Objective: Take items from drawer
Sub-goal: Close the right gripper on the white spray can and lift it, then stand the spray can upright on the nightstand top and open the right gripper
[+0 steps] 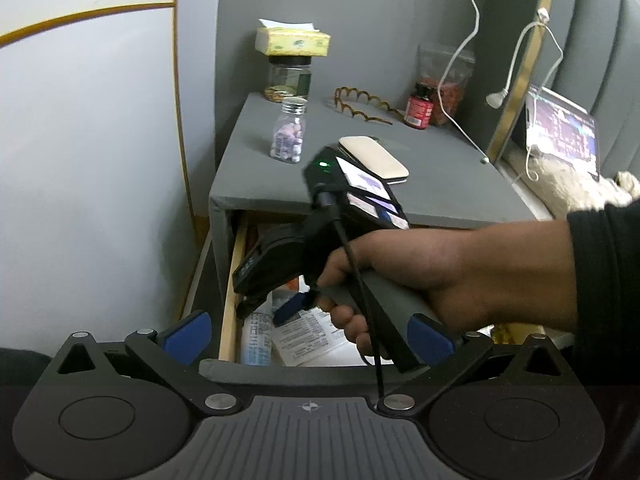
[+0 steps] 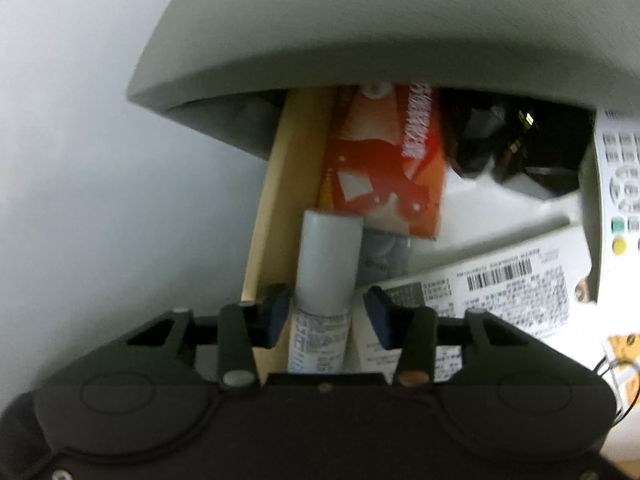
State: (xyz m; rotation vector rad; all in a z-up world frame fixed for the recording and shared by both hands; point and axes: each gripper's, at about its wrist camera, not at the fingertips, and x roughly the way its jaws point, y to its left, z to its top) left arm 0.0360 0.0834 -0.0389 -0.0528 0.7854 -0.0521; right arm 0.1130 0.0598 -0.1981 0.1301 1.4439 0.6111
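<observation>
The grey nightstand's drawer (image 1: 230,288) stands open, full of items. In the left wrist view my right gripper (image 1: 272,308) reaches down into its left side, held by a hand. In the right wrist view my right gripper (image 2: 326,316) is open with its blue pads on either side of a white spray can with a grey cap (image 2: 326,272), which lies along the drawer's wooden left wall (image 2: 276,208); the can also shows in the left wrist view (image 1: 256,336). My left gripper (image 1: 308,336) is open and empty, in front of the drawer.
In the drawer lie an orange packet (image 2: 384,160), white printed boxes (image 2: 500,288), a white remote (image 2: 620,200) and dark items at the back. On the nightstand top (image 1: 440,184) stand a pill bottle (image 1: 289,132), a jar, a tissue box, a red bottle, a hairband and a beige case.
</observation>
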